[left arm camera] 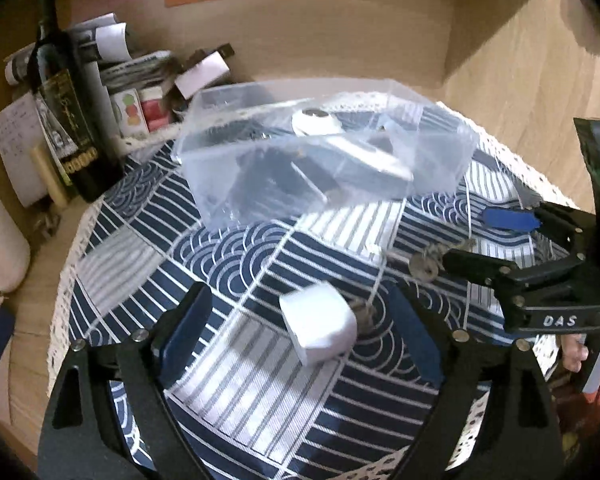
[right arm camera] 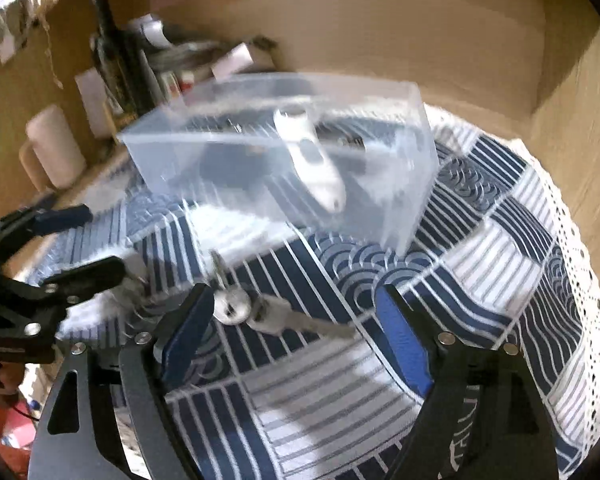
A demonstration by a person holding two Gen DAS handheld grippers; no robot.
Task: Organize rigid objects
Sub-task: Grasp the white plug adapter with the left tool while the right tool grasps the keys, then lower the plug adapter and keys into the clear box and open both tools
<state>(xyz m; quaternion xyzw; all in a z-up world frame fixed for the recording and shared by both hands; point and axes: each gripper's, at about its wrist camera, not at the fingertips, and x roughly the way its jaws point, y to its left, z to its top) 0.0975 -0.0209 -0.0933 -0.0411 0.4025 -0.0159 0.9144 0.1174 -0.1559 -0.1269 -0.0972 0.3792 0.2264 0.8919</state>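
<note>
Left gripper (left arm camera: 300,336) fingers spread wide around small white cube charger (left arm camera: 318,327) on blue-white patterned tablecloth (left arm camera: 236,396). Right gripper (right arm camera: 294,326), "DAS" printed on its body, also gapes, silver keys (right arm camera: 236,306) between its fingers. Clear plastic box (left arm camera: 440,152) behind holds a white device (left arm camera: 356,148).

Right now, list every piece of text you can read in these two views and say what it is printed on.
"DAS": white letters on the black body of the right gripper, seen from the left wrist.
Wine bottle: gold label print, too blurred to read.
Notepaper sheet behind the bottle: handwriting too small to read.
Left gripper: no legible marking.
</note>
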